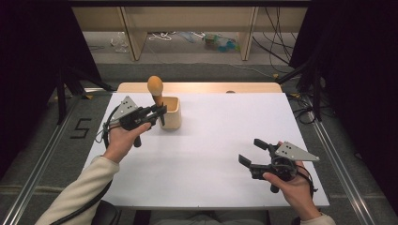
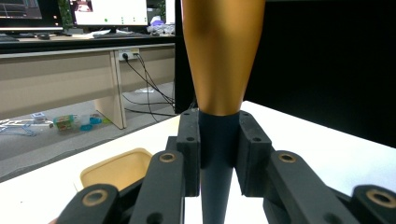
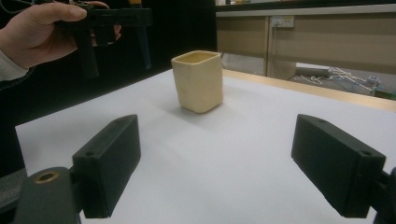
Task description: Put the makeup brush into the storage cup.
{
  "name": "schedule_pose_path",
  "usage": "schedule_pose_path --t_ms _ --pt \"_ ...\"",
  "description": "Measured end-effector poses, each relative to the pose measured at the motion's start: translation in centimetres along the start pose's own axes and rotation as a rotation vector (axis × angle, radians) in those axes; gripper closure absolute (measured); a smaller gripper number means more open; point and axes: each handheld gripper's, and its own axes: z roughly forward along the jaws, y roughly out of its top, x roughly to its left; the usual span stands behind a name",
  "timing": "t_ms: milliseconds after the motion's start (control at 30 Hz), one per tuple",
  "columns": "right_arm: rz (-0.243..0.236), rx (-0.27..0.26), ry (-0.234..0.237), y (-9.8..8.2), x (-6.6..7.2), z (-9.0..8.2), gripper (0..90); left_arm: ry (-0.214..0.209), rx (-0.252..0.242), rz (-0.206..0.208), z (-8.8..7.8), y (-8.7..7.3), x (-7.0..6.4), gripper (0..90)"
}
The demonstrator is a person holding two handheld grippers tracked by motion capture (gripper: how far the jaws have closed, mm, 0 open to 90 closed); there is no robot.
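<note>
Gripping a utensil with a rounded orange-brown head and dark tapered handle (image 1: 155,90), my left gripper (image 1: 159,114) has its jaws closed tight on the handle, holding it upright just beside the cream square-sided cup (image 1: 172,114) on the white table (image 1: 225,140). My right gripper (image 1: 251,153) hovers wide open, empty, well apart.

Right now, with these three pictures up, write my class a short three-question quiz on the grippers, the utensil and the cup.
1. True or false: the left gripper is shut on the utensil.
2. Where does the cream cup stand? A) upright on the white table; B) tipped on its side; C) in the right gripper.
3. Fill in: the right gripper's jaws are ____.

Key
1. True: its jaws clamp the dark handle below the orange-brown part.
2. A.
3. Open, with nothing between them.
</note>
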Motion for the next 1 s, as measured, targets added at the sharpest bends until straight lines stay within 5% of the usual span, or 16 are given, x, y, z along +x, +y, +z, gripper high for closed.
schedule_pose_path --t_ms 1000 --pt "-0.005 -0.002 -0.010 -0.1 0.0 0.0 16.8 0.044 0.002 -0.001 0.8 1.2 0.7 74.2"
